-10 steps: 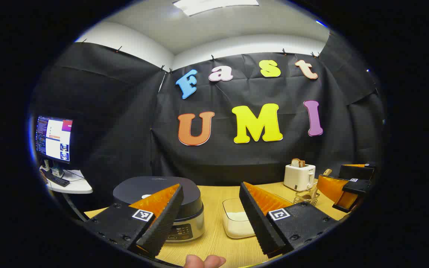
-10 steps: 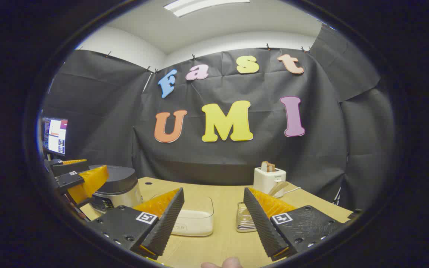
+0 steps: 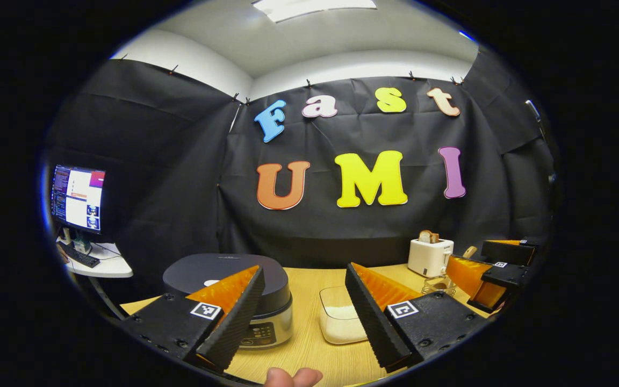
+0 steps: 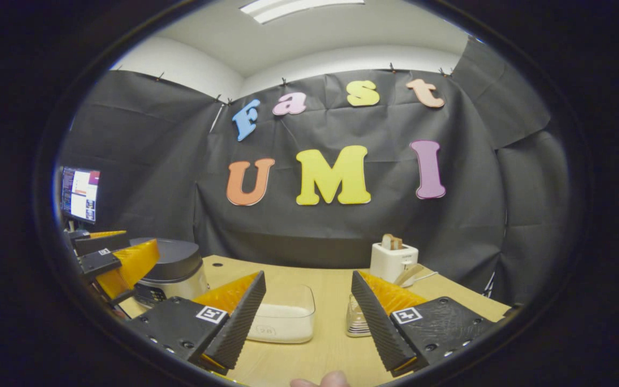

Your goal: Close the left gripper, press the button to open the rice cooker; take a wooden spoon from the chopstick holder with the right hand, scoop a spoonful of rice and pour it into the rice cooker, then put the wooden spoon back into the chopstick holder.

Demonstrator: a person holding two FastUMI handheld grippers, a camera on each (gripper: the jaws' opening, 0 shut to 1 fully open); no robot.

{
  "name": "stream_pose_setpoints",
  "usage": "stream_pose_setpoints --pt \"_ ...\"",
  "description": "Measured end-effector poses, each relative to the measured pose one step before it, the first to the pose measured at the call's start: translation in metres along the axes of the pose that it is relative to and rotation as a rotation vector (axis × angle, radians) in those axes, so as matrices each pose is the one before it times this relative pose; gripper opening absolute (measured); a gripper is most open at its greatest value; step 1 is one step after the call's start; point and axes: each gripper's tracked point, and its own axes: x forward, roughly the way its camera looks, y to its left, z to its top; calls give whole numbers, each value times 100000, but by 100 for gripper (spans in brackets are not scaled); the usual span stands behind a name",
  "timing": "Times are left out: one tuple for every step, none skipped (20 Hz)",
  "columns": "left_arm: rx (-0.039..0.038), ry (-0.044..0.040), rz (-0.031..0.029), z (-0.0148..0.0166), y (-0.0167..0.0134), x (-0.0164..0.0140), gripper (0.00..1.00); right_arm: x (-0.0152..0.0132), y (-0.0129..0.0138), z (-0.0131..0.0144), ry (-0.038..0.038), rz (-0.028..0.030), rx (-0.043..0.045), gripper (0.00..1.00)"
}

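Black cloth backs the wooden desk you work over. Your left claw is spread wide and grasps nothing, hanging at the desk's left edge before the rice cooker, whose lid is down; you must clench it first, so a blunt tip meets the button. Your right claw is likewise released, facing the rice container mid-desk. Near the right edge, the chopstick holder stands before the toaster; the pale handle there is probably the wooden spoon.
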Motion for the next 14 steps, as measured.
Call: stream_pose_setpoints --pt "-133 512 219 -90 36 1 96 61 103 -44 -85 242 -58 95" --pt "-230 623 455 -95 154 16 96 34 169 -36 216 202 2 95" --pt "-375 409 543 -50 115 -82 96 60 82 -68 237 126 -180 95" --pt "-303 -41 389 5 100 69 96 54 30 58 -77 191 -290 95" --pt "-82 -396 291 169 52 -14 96 -73 69 14 -285 171 -147 95" --pt "61 -246 198 100 -24 -38 96 33 26 140 -198 144 63 95" --pt "-200 136 409 -13 38 -6 96 80 -15 -107 -134 142 109 95" --pt "-115 242 -45 -135 -13 29 96 58 -2 -5 85 61 84 95" --pt "85 372 -55 -136 -58 37 96 70 60 -201 375 111 70 95" --pt "17 105 252 -43 51 54 96 93 25 -97 230 175 -37 95" --pt "-104 -24 351 -123 66 46 96 124 -73 -139 156 71 -100 95" --pt "-167 109 697 -118 53 96 96 154 -52 -47 44 242 -325 95" --pt "-145 -19 669 -1 89 0 96 162 -23 -145 -299 140 -750 95" --pt "165 -279 293 -84 -32 55 96 121 -263 57 -259 -193 -888 96"
